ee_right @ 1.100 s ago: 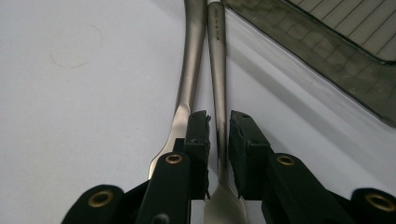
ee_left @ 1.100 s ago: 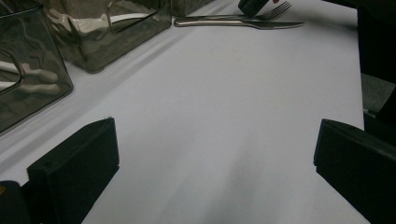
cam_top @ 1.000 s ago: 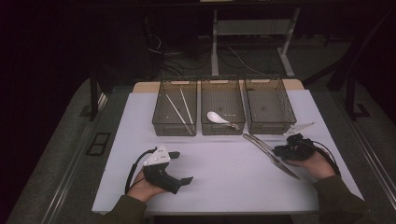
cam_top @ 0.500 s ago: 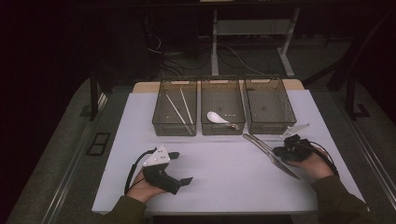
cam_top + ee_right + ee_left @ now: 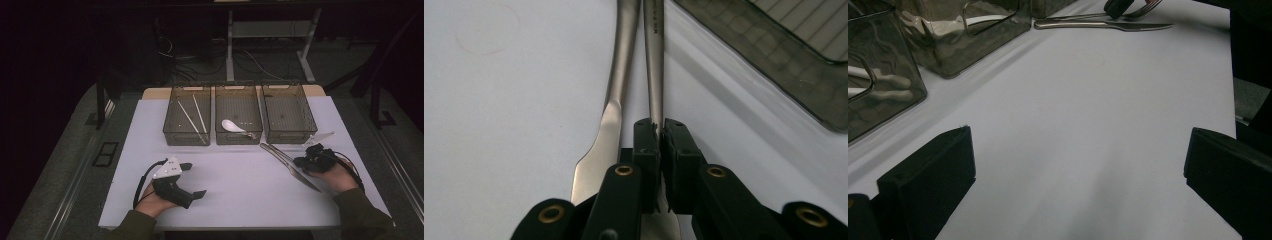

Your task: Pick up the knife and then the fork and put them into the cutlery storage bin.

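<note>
The right gripper (image 5: pixel 659 145) has just been closing, jaws clamped on the fork (image 5: pixel 653 55), its stamped lettering unreadable. Beside it, the knife (image 5: pixel 611 100) runs off-frame near the table's right edge. The left gripper (image 5: pixel 1073 185) rests with jaws apart.

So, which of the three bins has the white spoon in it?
The middle bin. The spoon lies at its front; the left bin holds two sticks, and the right bin looks empty.

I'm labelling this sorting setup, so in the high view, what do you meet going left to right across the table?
Left gripper → chopsticks bin → spoon bin → knife → right gripper, shut on a fork's handle.
</note>
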